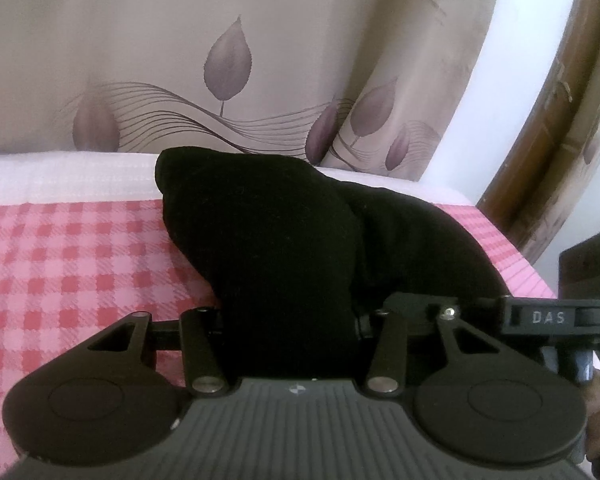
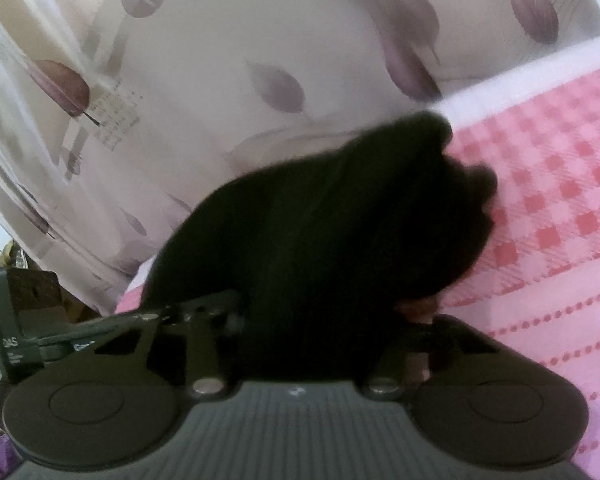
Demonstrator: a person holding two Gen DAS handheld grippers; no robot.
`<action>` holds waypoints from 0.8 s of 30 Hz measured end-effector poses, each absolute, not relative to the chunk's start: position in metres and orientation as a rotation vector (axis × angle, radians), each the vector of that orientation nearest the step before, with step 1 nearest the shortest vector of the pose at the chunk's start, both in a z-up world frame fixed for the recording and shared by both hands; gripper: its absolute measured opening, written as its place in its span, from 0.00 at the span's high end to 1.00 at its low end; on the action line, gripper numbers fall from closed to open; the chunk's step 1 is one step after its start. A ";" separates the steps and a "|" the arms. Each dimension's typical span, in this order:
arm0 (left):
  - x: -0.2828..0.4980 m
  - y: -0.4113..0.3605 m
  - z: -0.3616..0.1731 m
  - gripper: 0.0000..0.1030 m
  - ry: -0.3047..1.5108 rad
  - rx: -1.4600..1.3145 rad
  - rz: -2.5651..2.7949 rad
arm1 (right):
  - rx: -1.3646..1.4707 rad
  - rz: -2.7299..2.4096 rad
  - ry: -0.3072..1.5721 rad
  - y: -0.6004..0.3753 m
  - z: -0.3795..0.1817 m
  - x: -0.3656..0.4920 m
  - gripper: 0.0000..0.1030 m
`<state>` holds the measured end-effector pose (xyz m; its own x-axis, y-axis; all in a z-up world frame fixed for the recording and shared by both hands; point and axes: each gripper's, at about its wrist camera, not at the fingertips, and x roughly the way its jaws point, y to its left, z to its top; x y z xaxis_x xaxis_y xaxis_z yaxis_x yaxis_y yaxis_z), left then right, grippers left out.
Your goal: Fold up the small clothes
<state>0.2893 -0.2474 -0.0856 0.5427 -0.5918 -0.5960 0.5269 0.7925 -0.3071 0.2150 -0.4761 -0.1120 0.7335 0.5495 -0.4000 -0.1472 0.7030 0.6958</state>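
Black cloth point(image 1: 284, 240) bunched, lifted above checked bed cover point(image 1: 68, 264); left gripper point(image 1: 292, 320) fingers closed on its near end; right gripper point(image 2: 320, 320) fingers also clamp it, view blurred; cloth runs forward and away from both, far end drooping toward bed; both grips close together, neither clearly nearer; leaf-print curtain point(image 1: 180, 60) behind; wooden frame point(image 1: 560, 120) at right; nothing blocks lowering.

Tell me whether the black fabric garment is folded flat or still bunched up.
Bunched up. The black fabric garment rises in a rounded heap off the pink checked cloth, pinched in both the left gripper and right gripper.
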 end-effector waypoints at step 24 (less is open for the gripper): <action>0.143 -0.126 -0.012 0.54 0.656 -0.062 -0.548 | 0.738 0.597 0.552 -0.364 -0.054 0.107 0.60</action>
